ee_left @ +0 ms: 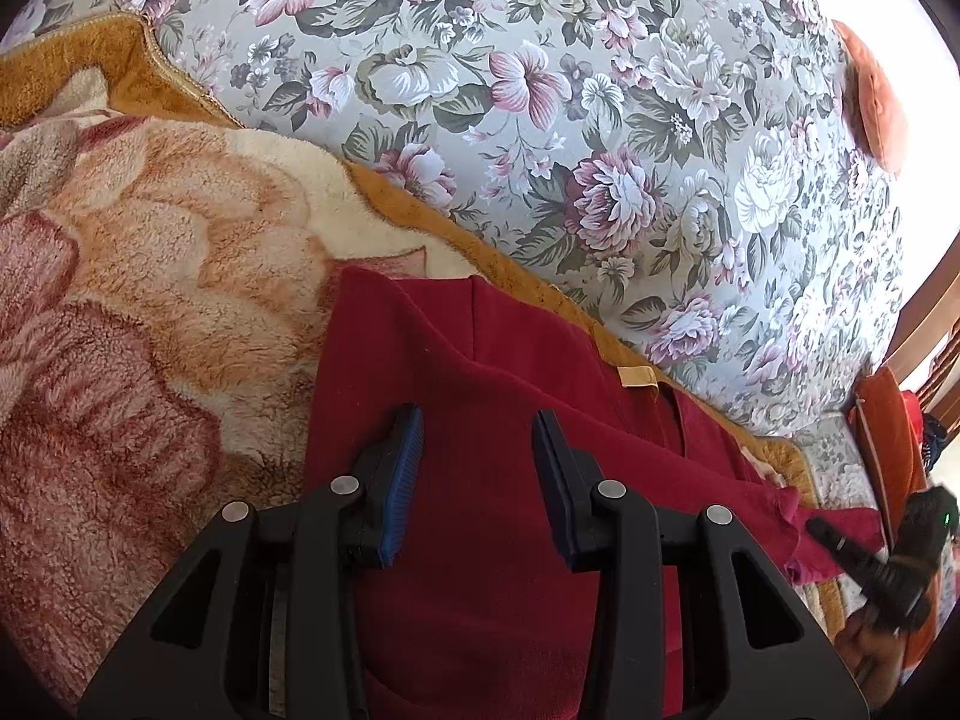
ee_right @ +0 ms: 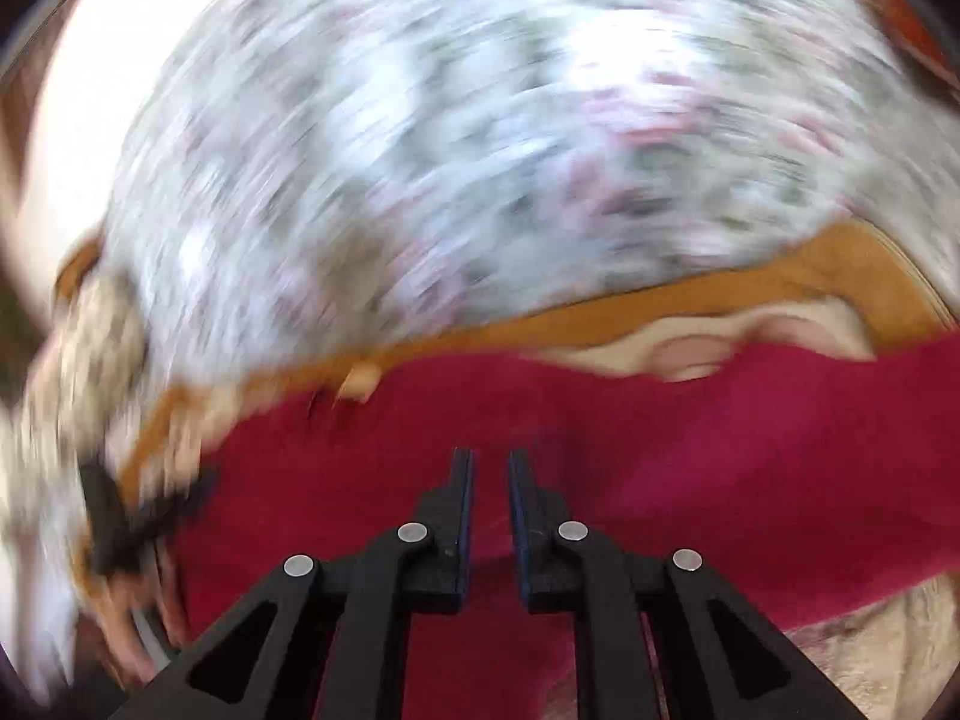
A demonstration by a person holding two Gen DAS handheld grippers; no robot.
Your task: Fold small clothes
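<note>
A small dark red garment point(ee_left: 492, 372) lies on a fluffy orange and pink blanket point(ee_left: 150, 276), with a tan neck label point(ee_left: 637, 375) showing. My left gripper point(ee_left: 478, 429) is open above the garment, holding nothing. In the left wrist view my right gripper point(ee_left: 840, 537) shows at the far right by the garment's sleeve. The right wrist view is motion-blurred. There the red garment point(ee_right: 690, 456) fills the lower half, and my right gripper point(ee_right: 491, 461) hovers over it with jaws a narrow gap apart and nothing between them.
A grey floral bedsheet point(ee_left: 600, 120) covers the bed beyond the blanket's orange edge point(ee_left: 504, 258). An orange cushion point(ee_left: 876, 102) lies at the far right. Orange cloth point(ee_left: 888, 432) sits at the right edge. A wooden frame point(ee_left: 930, 318) stands beyond.
</note>
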